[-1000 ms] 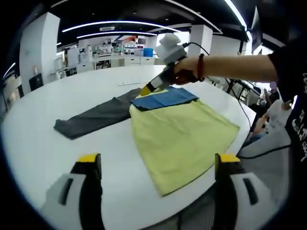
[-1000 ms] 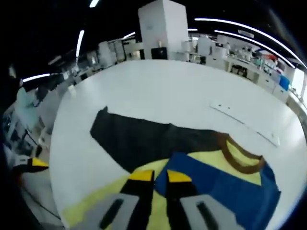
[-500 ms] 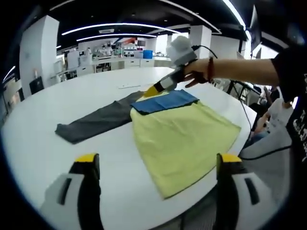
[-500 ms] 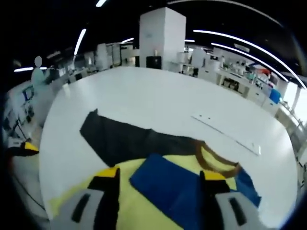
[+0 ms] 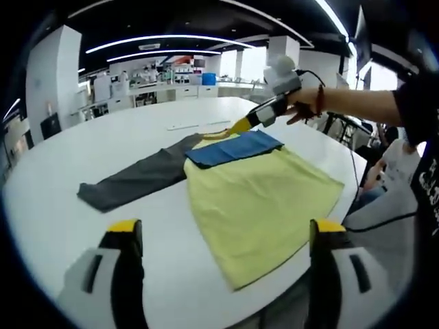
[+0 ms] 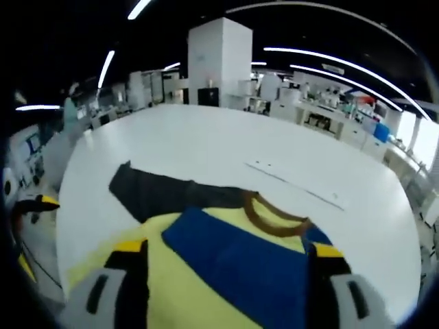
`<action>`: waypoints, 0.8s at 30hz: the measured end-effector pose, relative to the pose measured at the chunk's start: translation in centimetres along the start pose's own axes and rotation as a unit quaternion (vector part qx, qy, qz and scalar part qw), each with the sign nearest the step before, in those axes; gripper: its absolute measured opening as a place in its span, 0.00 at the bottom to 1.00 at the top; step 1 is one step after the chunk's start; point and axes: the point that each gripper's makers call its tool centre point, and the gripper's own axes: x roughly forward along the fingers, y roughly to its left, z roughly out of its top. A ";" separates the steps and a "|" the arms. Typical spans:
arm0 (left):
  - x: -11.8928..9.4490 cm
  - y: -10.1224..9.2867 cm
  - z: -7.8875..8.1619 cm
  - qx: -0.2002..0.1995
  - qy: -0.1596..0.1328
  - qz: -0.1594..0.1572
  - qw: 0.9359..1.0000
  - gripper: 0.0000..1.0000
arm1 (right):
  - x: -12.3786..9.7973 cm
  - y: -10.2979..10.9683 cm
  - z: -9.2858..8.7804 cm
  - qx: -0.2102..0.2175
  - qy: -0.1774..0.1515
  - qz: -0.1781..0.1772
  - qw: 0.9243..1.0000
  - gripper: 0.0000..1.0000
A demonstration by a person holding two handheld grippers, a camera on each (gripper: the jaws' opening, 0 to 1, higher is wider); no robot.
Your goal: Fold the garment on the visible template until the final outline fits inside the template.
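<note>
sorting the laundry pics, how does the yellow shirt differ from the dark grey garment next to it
The yellow shirt is broad, spread near the table's edge, with a blue band and brown collar. The dark grey garment is plain, long and narrow, stretching away from the shirt's side. Both lie flat on the white table, touched by neither gripper.

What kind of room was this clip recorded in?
Probably a large open lab or workshop. Lit strips curve across a dark ceiling, benches with equipment line the back wall, and the shirt lies on a big round white table.

yellow shirt (image 6: 206, 288) cut off below, template unseen
</note>
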 end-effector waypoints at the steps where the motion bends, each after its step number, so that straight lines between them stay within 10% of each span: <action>1: 0.0 0.0 0.0 -0.002 0.000 -0.002 1.000 0.99 | -0.3 -0.4 -0.3 0.004 0.000 -0.006 1.000 0.96; 17: 1.0 -0.8 0.2 -0.003 0.002 -0.016 1.000 0.99 | -4.1 -6.7 -5.8 0.045 0.028 -0.046 0.998 0.88; 24: 1.1 -0.9 0.8 -0.028 -0.011 -0.030 0.999 0.99 | -5.4 -8.6 -7.7 0.056 0.030 -0.064 0.996 0.67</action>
